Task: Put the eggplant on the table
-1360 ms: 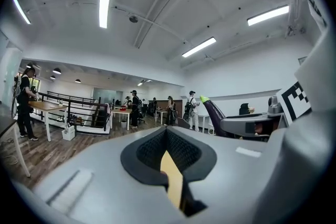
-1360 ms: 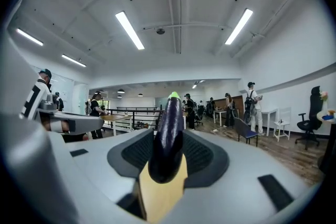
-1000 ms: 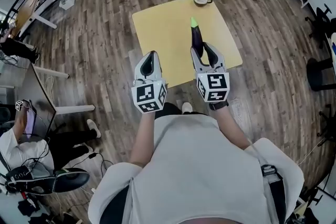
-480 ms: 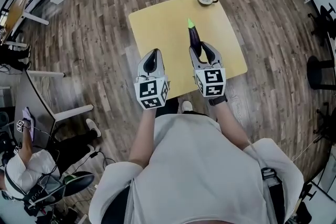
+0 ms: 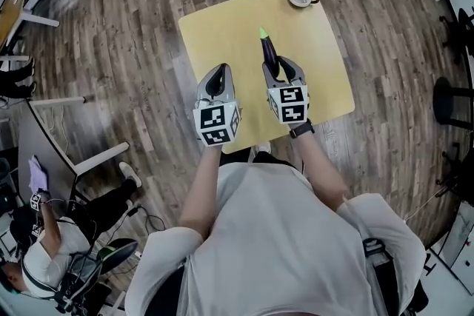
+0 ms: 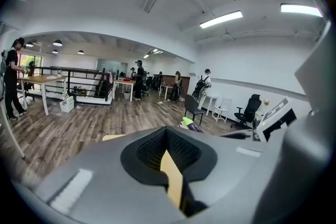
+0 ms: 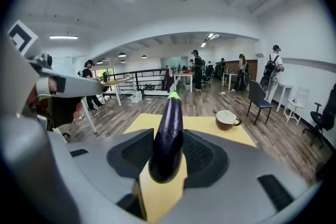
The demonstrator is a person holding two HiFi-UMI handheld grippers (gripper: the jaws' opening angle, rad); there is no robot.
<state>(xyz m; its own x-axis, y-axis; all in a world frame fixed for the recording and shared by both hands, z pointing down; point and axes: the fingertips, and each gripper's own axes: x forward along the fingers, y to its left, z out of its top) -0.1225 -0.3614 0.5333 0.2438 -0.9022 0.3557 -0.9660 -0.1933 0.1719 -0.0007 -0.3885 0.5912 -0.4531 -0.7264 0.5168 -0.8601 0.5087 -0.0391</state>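
Eggplant (image 5: 268, 52) in right tongs (image 5: 282, 69), angled downward

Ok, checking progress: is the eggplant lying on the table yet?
No, the eggplant is clamped in the right tongs, sticking out over the yellow table.

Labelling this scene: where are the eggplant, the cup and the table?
eggplant (image 7: 168, 134): right gripper view, middle of its purple body.
cup (image 7: 227, 123): right gripper view, its outer wall.
table (image 5: 222, 33): head view, bare yellow top.

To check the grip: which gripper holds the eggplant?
The right gripper: the eggplant is clamped between its jaws. The left gripper holds nothing.
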